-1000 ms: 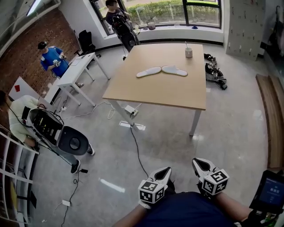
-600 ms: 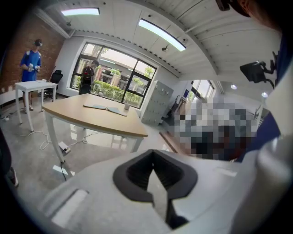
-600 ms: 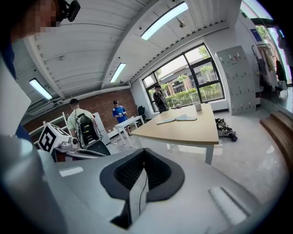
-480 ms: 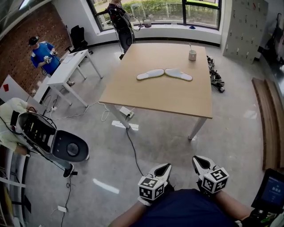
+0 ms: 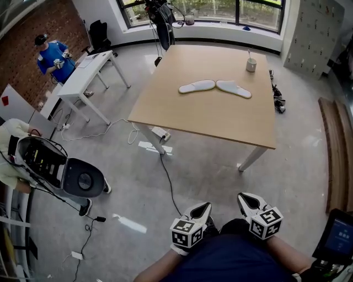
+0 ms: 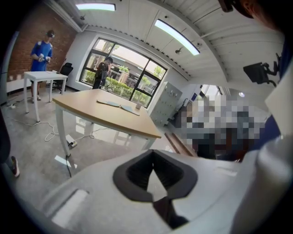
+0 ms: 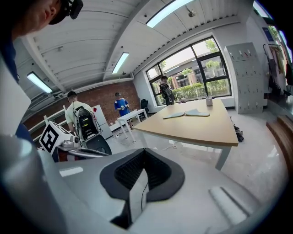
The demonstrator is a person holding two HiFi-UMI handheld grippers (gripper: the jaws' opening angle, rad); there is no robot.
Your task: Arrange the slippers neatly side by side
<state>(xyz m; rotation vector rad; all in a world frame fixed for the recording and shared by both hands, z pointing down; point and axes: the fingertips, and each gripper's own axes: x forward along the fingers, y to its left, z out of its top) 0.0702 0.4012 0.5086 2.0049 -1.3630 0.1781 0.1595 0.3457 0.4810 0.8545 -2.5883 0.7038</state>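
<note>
Pale slippers (image 5: pixel 197 86) lie end to end on the tabletop (image 5: pixel 209 118), well ahead of the left tongs (image 5: pixel 202 210) and right tongs (image 5: pixel 246 200), both clenched empty.

On a table (image 5: pixel 209 118), one slipper (image 5: pixel 196 86) lies end to end with, and just left of, the other slipper (image 5: pixel 233 88). A cup (image 5: pixel 251 65) stands behind them, to the right. A smaller table (image 5: pixel 83 74) stands to the left, on the floor.

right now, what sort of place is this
Probably a lab or open office used for recording: a big wooden table, a white desk by a brick wall, wide windows, and cables trailing over the floor.
</note>
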